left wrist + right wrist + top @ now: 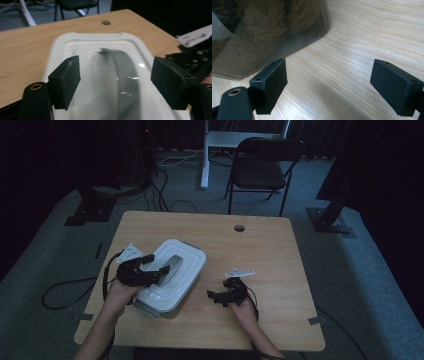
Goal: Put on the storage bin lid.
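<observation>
1. A white-lidded container (pixel 172 272) is seen lying on the left half of the wooden table (pixel 260 250), turned at a slant to the table's edges.
2. A grey handle (pixel 172 265) is set along the middle of the lid; in the left gripper view it is shown as a curved grey band (pixel 123 75), blurred at its near end.
3. The left gripper (pixel 150 270) is held over the near left part of the lid by the person's left hand (pixel 120 292).
4. Its jaws are spread wide on either side of the handle, and neither pad is seen pressing on it; nothing is held.
5. The right gripper (pixel 220 295) is held low over the table just right of the container, in the person's right hand (pixel 245 307).
6. Its jaws are also spread wide, with only bare wood between them in the right gripper view; nothing is gripped.
7. In that view the container's clear side wall (pixel 269 32) is seen just beyond the left pad (pixel 270 82), with brown, fibrous contents behind it that cannot be identified.
8. A round hole (pixel 239 227) is cut in the table near its far edge.
9. A black folding chair (pixel 262 165) is placed on the grey carpet beyond the table.
</observation>
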Demonstrator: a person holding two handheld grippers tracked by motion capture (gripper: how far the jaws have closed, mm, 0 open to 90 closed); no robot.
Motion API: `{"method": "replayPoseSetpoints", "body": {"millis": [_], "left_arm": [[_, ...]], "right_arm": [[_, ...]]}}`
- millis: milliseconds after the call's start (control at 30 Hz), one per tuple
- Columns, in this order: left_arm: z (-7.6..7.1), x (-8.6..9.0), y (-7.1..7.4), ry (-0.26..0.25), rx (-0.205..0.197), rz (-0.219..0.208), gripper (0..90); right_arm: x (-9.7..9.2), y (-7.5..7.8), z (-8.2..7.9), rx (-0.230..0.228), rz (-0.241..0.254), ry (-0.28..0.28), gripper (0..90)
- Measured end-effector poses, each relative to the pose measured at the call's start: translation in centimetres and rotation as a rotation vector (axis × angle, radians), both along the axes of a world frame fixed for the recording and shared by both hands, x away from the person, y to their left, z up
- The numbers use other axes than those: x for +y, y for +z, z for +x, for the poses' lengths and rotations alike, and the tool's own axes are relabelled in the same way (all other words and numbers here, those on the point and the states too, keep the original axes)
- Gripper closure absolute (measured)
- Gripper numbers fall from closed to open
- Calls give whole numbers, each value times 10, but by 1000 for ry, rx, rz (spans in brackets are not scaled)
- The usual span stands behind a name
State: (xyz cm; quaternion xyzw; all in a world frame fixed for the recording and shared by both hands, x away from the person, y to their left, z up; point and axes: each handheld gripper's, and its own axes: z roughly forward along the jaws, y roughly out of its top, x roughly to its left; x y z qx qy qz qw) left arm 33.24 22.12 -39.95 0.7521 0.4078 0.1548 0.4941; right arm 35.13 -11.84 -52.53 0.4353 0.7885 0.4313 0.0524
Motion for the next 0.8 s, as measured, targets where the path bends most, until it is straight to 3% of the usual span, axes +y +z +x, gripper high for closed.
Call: {"method": "replayPoseSetpoints", "body": {"millis": [67, 133, 233, 333, 433, 500, 567, 733, 800], "left_arm": [[2, 7, -2, 34, -15, 8, 173], [7, 17, -4, 35, -2, -30, 114], [11, 32, -7, 81, -1, -39, 100], [18, 49, -13, 120, 17, -44, 7], [21, 59, -18, 150, 19, -44, 7], [24, 71, -24, 182, 17, -56, 7], [28, 83, -32, 230, 0, -33, 7], [36, 99, -51, 271, 31, -27, 7], [41, 109, -67, 302, 50, -35, 7]], "right_arm": [[-1, 1, 0, 1, 0, 0, 133], [-2, 1, 1, -3, 1, 0, 133], [-2, 1, 0, -2, -1, 0, 133], [-1, 1, 0, -3, -8, 0, 133], [-1, 1, 0, -3, -8, 1, 133], [-1, 0, 0, -1, -9, 1, 133], [0, -1, 0, 1, -10, 4, 133], [1, -2, -1, 5, -12, 5, 133], [2, -2, -1, 5, -15, 7, 133]]}}
